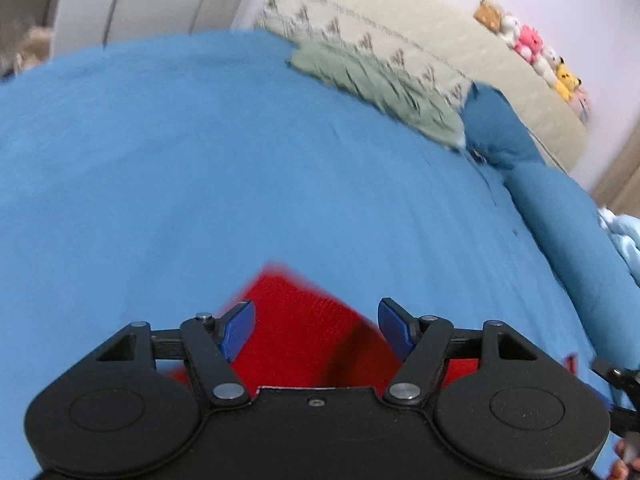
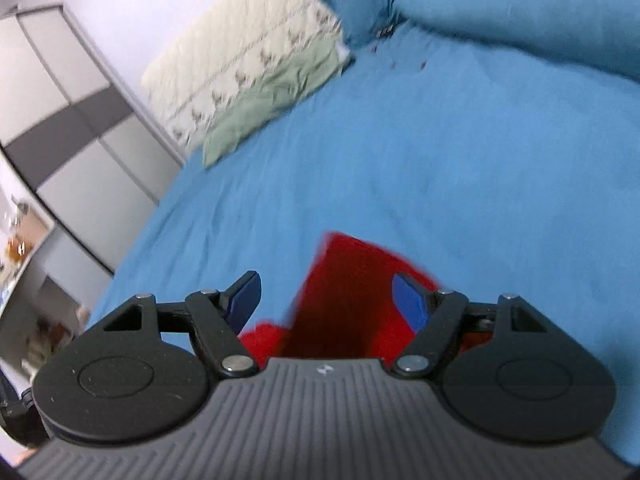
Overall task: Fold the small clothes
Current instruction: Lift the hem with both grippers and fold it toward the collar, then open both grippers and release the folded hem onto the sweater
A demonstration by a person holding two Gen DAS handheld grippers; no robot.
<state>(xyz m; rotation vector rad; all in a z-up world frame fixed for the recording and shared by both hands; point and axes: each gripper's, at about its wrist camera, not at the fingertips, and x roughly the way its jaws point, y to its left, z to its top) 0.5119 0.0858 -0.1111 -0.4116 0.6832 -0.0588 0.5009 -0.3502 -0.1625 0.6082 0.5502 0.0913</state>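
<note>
The red garment (image 1: 304, 336) lies on the blue bedsheet (image 1: 200, 160), at the near side of the bed, and it serves as the fixed mark here. It is a small knitted-looking piece with a straight far edge and a sharp far corner; its exact kind cannot be told, since the tool bodies cover its near part.

In the left wrist view the left gripper (image 1: 316, 330) hangs over the red garment with its jaws spread wide, the blue pads standing apart on either side of the cloth below them and pinching nothing. In the right wrist view the right gripper (image 2: 330, 302) is likewise over the red garment, jaws spread; one blue pad shows against the garment's right part, the other against the bare sheet just left of it. No cloth is caught between them.

Beyond the red garment, at the far end of the bed, a pale green pillow (image 1: 376, 84) lies against a cream quilted headboard (image 1: 400, 12). To the right of that pillow, still far from the garment, sits a darker blue pillow (image 1: 496, 124), with a long blue bolster or rolled duvet (image 1: 572, 232) running back toward the near side. A row of soft toys (image 1: 532, 56) sits on top of the headboard. A grey and white wardrobe (image 2: 72, 120) stands beyond the bed's left side. Both views are smeared by motion
</note>
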